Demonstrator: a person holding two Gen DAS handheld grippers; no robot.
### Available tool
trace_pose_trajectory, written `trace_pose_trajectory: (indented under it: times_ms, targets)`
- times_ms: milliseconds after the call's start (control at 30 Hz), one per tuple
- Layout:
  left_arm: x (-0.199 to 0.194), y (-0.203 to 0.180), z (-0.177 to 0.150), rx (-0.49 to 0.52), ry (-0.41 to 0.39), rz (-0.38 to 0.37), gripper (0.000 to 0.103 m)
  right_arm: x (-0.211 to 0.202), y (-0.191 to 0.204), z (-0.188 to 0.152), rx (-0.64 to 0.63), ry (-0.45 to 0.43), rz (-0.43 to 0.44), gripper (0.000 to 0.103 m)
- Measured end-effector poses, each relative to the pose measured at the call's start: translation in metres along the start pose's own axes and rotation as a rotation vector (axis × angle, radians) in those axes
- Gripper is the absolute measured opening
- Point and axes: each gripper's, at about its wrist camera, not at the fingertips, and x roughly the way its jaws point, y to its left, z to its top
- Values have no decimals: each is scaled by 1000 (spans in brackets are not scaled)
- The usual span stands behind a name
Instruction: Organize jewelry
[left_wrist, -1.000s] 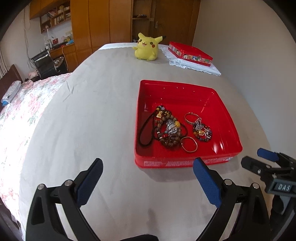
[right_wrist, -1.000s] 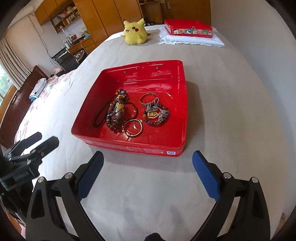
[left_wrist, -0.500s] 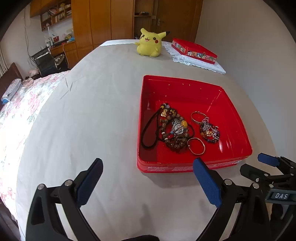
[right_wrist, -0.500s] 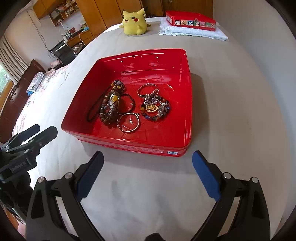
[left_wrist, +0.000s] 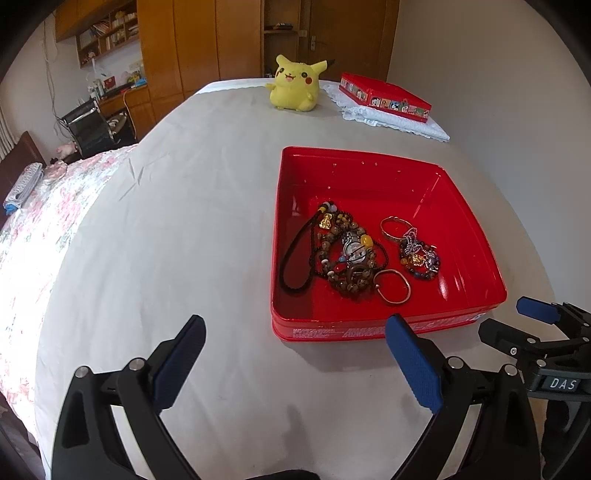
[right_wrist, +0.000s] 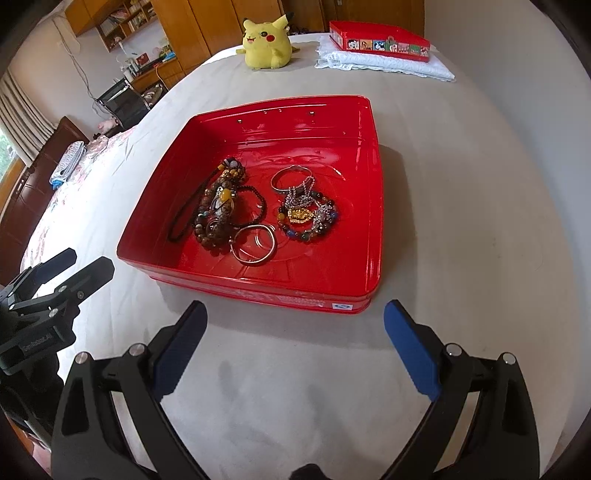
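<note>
A shallow red tray (left_wrist: 476, 236) (right_wrist: 371, 177) lies on the grey bedsheet. Inside it sit a pile of brown bead bracelets with a black cord (left_wrist: 347, 254) (right_wrist: 218, 210), a silver bangle (left_wrist: 393, 286) (right_wrist: 255, 245), a thin ring bracelet (left_wrist: 395, 224) (right_wrist: 290, 177) and a coloured bead bracelet with silver chain and gold pendant (left_wrist: 419, 254) (right_wrist: 308, 216). My left gripper (left_wrist: 295, 332) is open, low and left of the tray's near edge. My right gripper (right_wrist: 293, 317) is open too, just before that near edge. Both hold nothing.
At the far end of the bed sit a yellow plush toy (left_wrist: 295, 86) (right_wrist: 266, 42) and a second red box (left_wrist: 384, 96) (right_wrist: 380, 40) on a white lace cloth. A floral cover (left_wrist: 33, 236) drapes the left side. A wall runs along the right.
Both grippers have drawn closer to the tray, so it sits larger and nearer in each view. The jewelry has not moved; both stay open.
</note>
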Motion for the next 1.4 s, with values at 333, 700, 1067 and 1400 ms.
trace_pose_trajectory:
  times_ms: [333,700,1067,1400]
  targets:
    - [3,0,-1,-1,13,-1,98,0,0,0,-3,-2,4,96]
    - [3,1,-1,-1,13,-1,98,1,1,0,-5,2,2,96]
    - [3,0,-1,-2,14,0,98,2,1,0,-6,3,2,96]
    - [3,1,-1,0,14,3,98,2,1,0,-6,4,2,96]
